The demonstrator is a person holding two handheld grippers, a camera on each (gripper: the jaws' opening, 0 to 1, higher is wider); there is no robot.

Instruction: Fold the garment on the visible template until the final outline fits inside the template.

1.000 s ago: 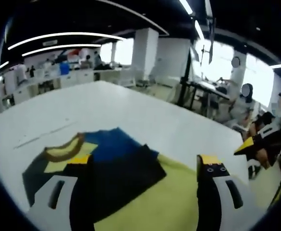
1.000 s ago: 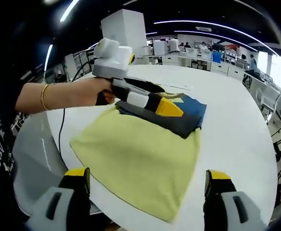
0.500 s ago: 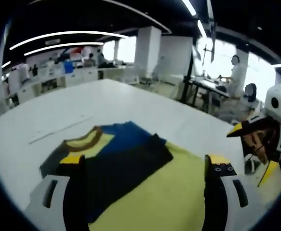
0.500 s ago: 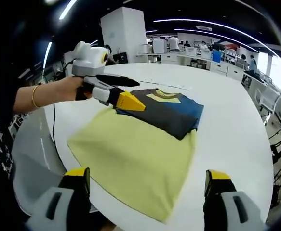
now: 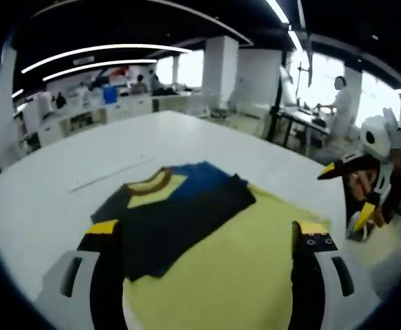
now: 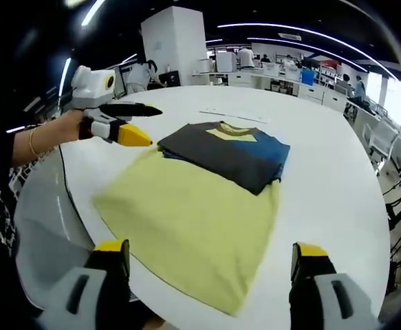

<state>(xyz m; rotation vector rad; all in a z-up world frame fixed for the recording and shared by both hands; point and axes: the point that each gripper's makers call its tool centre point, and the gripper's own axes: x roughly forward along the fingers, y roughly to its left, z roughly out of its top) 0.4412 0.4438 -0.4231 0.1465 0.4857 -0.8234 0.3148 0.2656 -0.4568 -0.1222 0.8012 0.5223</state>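
A folded garment (image 6: 229, 152), dark grey with a blue part and a yellow collar panel, lies on the far end of a yellow template cloth (image 6: 186, 220). In the left gripper view the garment (image 5: 179, 210) sits just beyond my jaws, on the template (image 5: 241, 271). My left gripper (image 5: 207, 230) is open and holds nothing. In the right gripper view the left gripper (image 6: 153, 126) hovers left of the garment, apart from it, held by a hand. My right gripper (image 6: 210, 251) is open above the template's near edge; the right gripper (image 5: 338, 199) also shows off the table's right side.
The round white table (image 6: 338, 185) has bare surface around the cloth, and a thin line (image 5: 111, 175) is marked beyond the garment. The table edge is close below my right jaws. Desks, pillars and people stand in the background.
The left gripper has drawn back off the garment, leftward in the right gripper view, and now hangs clear of it. The garment stays folded where it lay.
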